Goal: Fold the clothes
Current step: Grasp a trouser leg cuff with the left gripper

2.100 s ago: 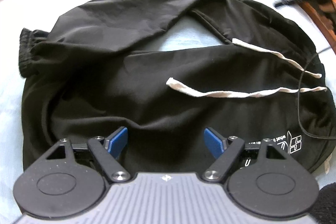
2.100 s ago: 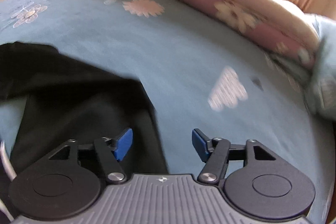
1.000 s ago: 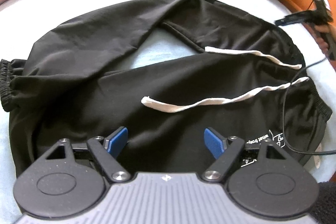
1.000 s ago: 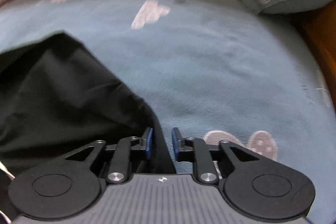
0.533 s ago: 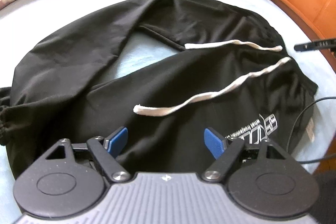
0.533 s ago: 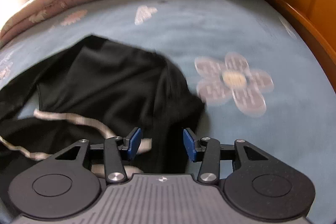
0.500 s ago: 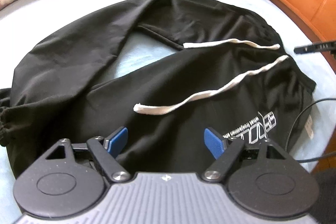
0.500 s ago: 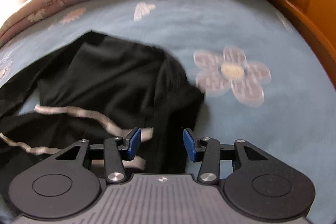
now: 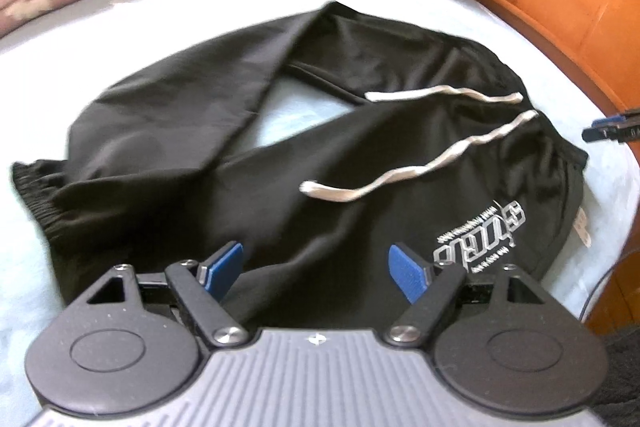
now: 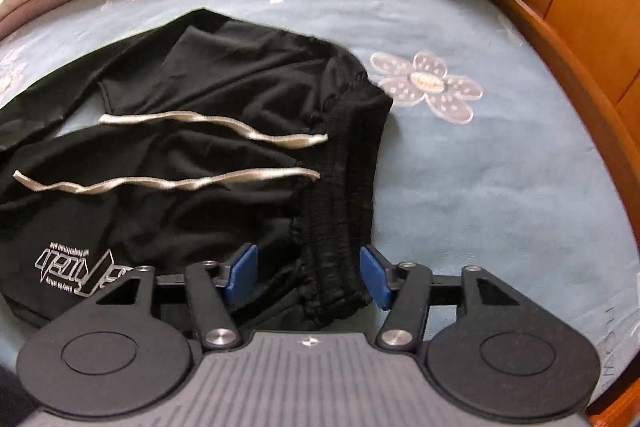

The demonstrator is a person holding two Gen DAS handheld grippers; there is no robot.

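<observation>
Two grippers over black trousers [image 9: 224, 131] spread on the blue bedsheet [image 10: 480, 163].
Both legs lie bent together, white drawstrings [image 10: 224, 127] across the front, a printed logo near the waistband [image 10: 340, 195]. Left gripper [image 9: 318, 273] gapes wide above the near leg; right gripper [image 10: 306, 277], jaws apart, straddles the waistband's near end.

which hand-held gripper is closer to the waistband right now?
Right. The right hand-held gripper is open with the waistband lying between its fingers. The left hand-held gripper, also open, sits over the pant leg, away from it.
</observation>
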